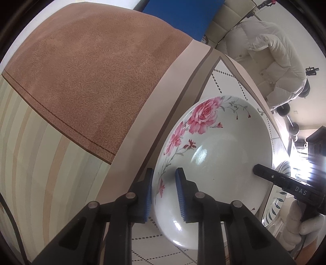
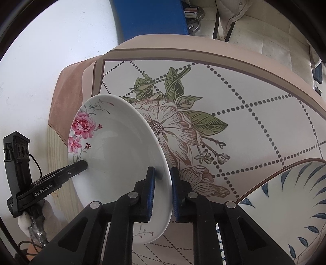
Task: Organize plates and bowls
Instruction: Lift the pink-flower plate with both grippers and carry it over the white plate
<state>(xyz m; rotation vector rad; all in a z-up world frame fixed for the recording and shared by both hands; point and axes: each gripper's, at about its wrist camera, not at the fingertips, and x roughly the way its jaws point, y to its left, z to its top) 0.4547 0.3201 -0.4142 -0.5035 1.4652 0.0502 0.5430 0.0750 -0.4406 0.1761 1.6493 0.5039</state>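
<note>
A white bowl with pink roses (image 1: 220, 146) (image 2: 114, 155) hangs tilted over the patterned tablecloth, gripped at two opposite sides of its rim. My left gripper (image 1: 164, 193) is shut on the rim near the rose stems, one blue pad outside and one inside. My right gripper (image 2: 163, 193) is shut on the opposite rim. Each view also shows the other gripper's black finger (image 1: 271, 176) (image 2: 77, 166) reaching into the bowl. A second plate with blue leaves and a brown rim (image 2: 295, 203) (image 1: 273, 205) lies on the table at the right.
The tablecloth (image 2: 254, 106) has a dotted grid and a large printed flower. A brown suede cloth (image 1: 91, 71) covers the table's left part. Beyond the far edge are a blue panel (image 2: 150, 16) and a sofa with a pale puffy jacket (image 1: 275, 61).
</note>
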